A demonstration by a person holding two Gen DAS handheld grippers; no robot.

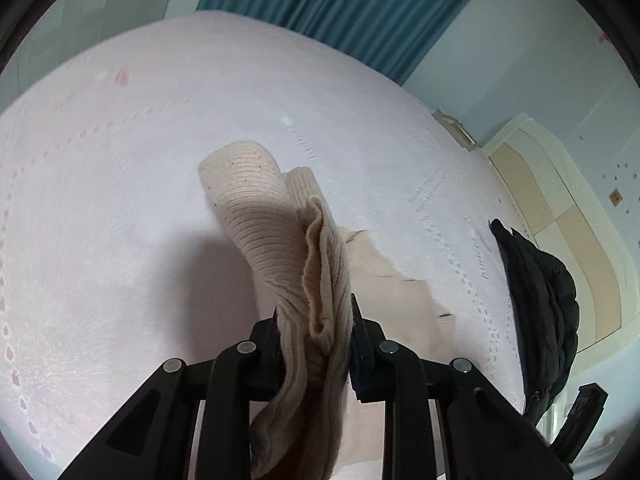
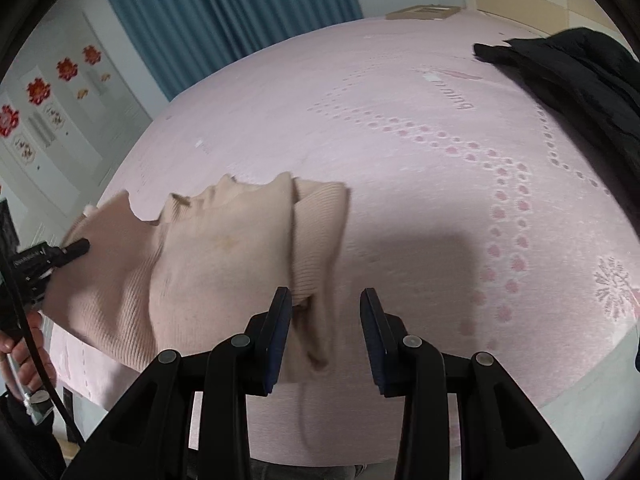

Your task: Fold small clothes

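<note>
A small beige ribbed knit top [image 1: 276, 240] hangs over the pale pink bed [image 1: 120, 200]. My left gripper [image 1: 314, 320] is shut on a bunched edge of it and holds it up. In the right wrist view the same top [image 2: 224, 248] spreads at the left, and the left gripper [image 2: 68, 252] grips its far left side. My right gripper [image 2: 325, 308] is open. A fold of the top lies against its left finger [image 2: 280, 320], and the right finger stands apart from the cloth.
A black padded jacket [image 1: 540, 300] lies at the bed's right edge, and it also shows in the right wrist view [image 2: 580, 80]. Teal curtains [image 1: 340, 4] hang behind the bed. A cream headboard [image 1: 560, 208] stands at the right. A hand [image 2: 24, 356] holds the left gripper.
</note>
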